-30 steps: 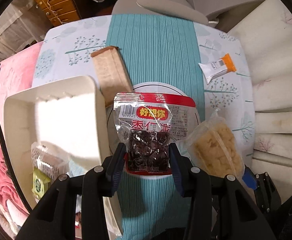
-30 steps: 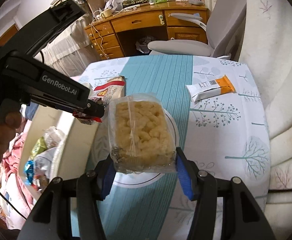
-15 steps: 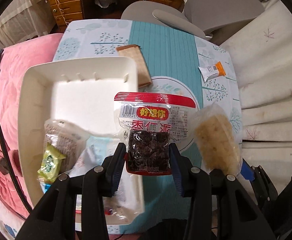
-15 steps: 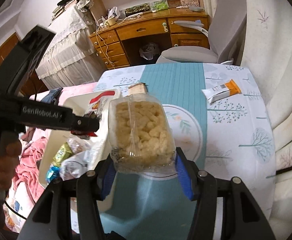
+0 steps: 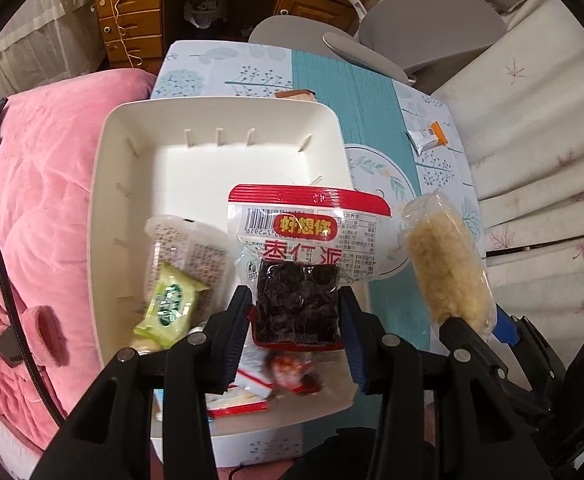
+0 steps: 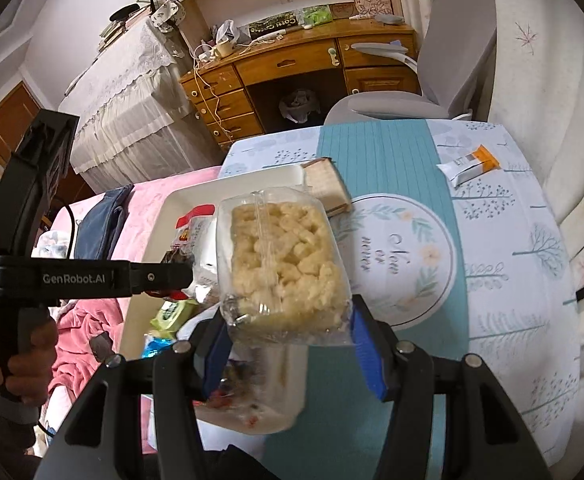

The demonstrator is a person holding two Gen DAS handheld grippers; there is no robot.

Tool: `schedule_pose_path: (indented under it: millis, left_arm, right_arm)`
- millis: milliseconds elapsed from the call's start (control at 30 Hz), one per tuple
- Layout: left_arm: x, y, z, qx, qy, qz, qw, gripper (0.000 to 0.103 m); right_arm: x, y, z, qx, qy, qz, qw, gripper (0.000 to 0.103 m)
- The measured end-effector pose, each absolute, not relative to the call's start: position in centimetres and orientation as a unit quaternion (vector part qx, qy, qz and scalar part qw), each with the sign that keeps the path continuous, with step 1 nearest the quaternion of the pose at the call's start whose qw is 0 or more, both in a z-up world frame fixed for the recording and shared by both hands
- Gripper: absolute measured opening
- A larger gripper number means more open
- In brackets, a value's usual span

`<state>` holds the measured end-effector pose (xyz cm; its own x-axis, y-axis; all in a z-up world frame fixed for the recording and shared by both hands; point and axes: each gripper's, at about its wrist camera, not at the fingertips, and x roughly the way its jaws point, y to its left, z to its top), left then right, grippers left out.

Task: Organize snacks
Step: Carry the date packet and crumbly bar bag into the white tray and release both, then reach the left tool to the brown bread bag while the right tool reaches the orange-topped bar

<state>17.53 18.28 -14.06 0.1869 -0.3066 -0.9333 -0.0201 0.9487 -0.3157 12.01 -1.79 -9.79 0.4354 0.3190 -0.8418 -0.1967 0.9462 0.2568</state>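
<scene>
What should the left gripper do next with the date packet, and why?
Probably lower it and open the jaws: the left gripper holds the date packet above the white bin, where other snacks lie, with bare floor beyond them.

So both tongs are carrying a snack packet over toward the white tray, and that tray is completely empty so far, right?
Not quite. The left tongs and the right tongs each carry a snack packet, but the white tray is not empty. The left wrist view shows a green packet and other wrapped snacks already lying at its near end; only its far end is bare.
</scene>
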Motion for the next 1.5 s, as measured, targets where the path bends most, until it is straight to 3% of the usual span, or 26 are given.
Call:
schedule_pose_path:
  millis: [467,533,600,700,867,1033,1500]
  left_arm:
    - [15.0,24.6,-16.2,-0.145,0.631,-0.083,0.758,0.043]
    - [14.8,25.0,-16.2,-0.146,0.629,-0.078,0.759,0.047]
    - [14.8,25.4,-16.4,-0.144,0.630,-0.070,0.760,0.061]
    - [14.6,25.7,-16.3,-0.146,0.628,-0.073,0.761,0.071]
    - [14.5,25.3,-16.0,-0.144,0.627,-0.078,0.761,0.079]
    - [14.8,23.8,-15.6,-0.138,0.632,-0.088,0.758,0.081]
    - [18.0,18.1,-13.0,-0.122,0.632,-0.090,0.760,0.085]
  right_arm:
    - [9.7,4.2,-10.7,0.077,0.513,0.156,0.840,0.055]
    - [9.6,4.7,-10.8,0.078,0.513,0.158,0.840,0.055]
    - [9.5,5.3,-11.2,0.080,0.518,0.162,0.836,0.057]
    - [9.5,6.0,-12.0,0.076,0.538,0.160,0.824,0.058]
    - [9.1,5.7,-12.5,0.089,0.554,0.152,0.814,0.067]
    - [8.6,4.3,-12.1,0.098,0.556,0.131,0.815,0.077]
    - [9.9,-7.5,-12.6,0.242,0.620,-0.021,0.746,0.077]
